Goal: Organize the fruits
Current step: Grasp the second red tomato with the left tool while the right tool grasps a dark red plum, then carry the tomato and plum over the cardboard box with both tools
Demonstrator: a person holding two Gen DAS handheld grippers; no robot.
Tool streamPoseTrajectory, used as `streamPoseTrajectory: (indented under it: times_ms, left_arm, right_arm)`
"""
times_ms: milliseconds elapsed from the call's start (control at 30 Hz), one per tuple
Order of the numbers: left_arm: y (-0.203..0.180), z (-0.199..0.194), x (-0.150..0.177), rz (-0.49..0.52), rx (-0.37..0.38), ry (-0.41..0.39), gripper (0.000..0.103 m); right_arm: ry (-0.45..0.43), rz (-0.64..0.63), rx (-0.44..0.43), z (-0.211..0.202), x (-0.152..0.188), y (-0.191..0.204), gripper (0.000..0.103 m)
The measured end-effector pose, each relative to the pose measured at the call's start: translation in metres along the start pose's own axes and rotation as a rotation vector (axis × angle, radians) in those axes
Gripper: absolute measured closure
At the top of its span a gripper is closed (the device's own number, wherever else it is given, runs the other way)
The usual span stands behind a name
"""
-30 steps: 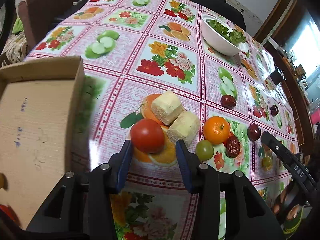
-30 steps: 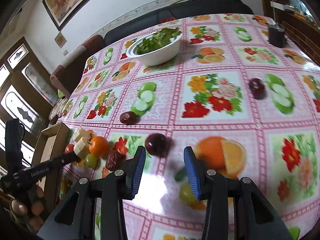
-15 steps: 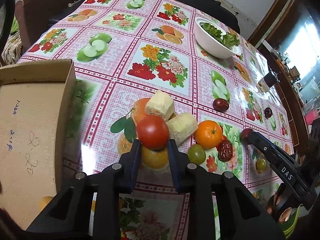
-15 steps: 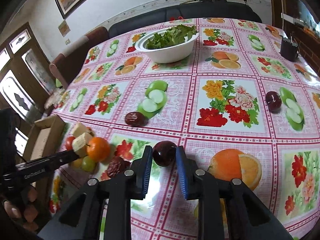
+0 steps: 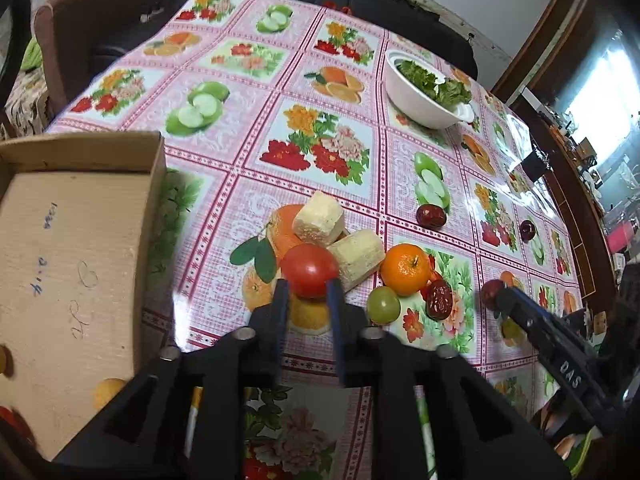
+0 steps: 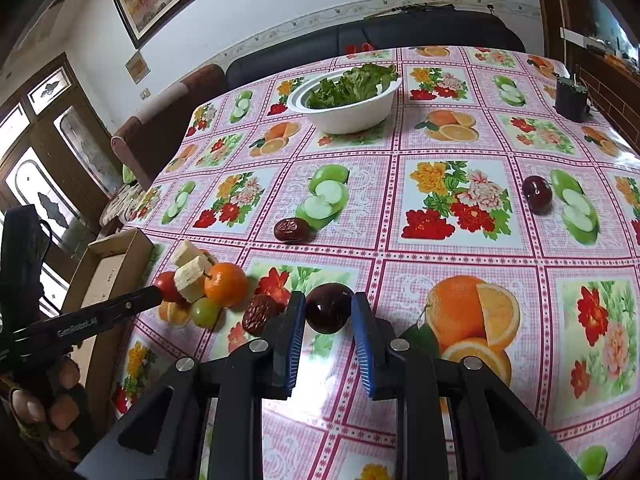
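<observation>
Both hands are at the pick-up step. The left tongs [image 5: 307, 294] have just closed and now pinch the red tomato [image 5: 309, 269], which sits low among the fruit cluster beside two pale chunks [image 5: 354, 255] and an orange [image 5: 404, 269]. The right tongs [image 6: 328, 314] have likewise just closed on a dark plum [image 6: 329, 307], near a wrinkled date [image 6: 259, 313] on the counter [image 6: 440, 248]. The next move probably calls for lifting each fruit clear without nudging its neighbours, then carrying it to the cardboard box [image 5: 72, 256] at the left, where some fruit already lies.
</observation>
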State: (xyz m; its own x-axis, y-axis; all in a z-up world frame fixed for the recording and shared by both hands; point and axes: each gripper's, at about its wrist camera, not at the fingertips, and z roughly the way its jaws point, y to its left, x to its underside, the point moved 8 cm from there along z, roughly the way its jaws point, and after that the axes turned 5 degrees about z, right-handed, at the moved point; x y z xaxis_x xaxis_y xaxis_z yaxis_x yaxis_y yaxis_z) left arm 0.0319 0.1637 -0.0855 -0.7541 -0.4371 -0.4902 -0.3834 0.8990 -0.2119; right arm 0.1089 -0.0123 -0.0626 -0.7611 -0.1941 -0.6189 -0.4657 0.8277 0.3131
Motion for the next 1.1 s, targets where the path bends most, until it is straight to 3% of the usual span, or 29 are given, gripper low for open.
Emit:
streamPoseTrajectory:
  times_ms: [67,133,267,333,533,867,1100]
  left_arm:
    - [0.000,0.005,0.000,-0.007,-0.003,0.007,0.065]
    - [0.000,0.012,0.001,-0.013,-0.008,0.023,0.062]
    - [-0.004,0.019,0.001,-0.005,-0.016,0.017,0.062]
    - [-0.007,0.020,0.000,0.006,-0.021,0.012,0.070]
    - [-0.012,0.015,0.005,0.025,-0.020,0.012,0.070]
    - [-0.017,-0.026,0.017,0.040,0.000,-0.032,0.070]
    - [0.003,-0.060,0.020,0.022,-0.021,-0.083,0.070]
  right_arm:
    - [0.006,0.000,-0.003,0.000,0.003,0.001,0.079]
    - [0.007,0.000,-0.006,-0.001,0.005,0.002,0.079]
    - [0.003,0.002,-0.011,-0.003,0.007,0.002,0.079]
    - [0.002,0.007,-0.014,-0.004,0.006,0.002,0.079]
    - [-0.004,0.015,-0.018,-0.007,0.006,0.001,0.079]
    - [-0.023,0.002,-0.062,-0.021,0.008,0.025,0.079]
    - [-0.026,-0.016,-0.107,-0.026,0.013,0.053,0.079]
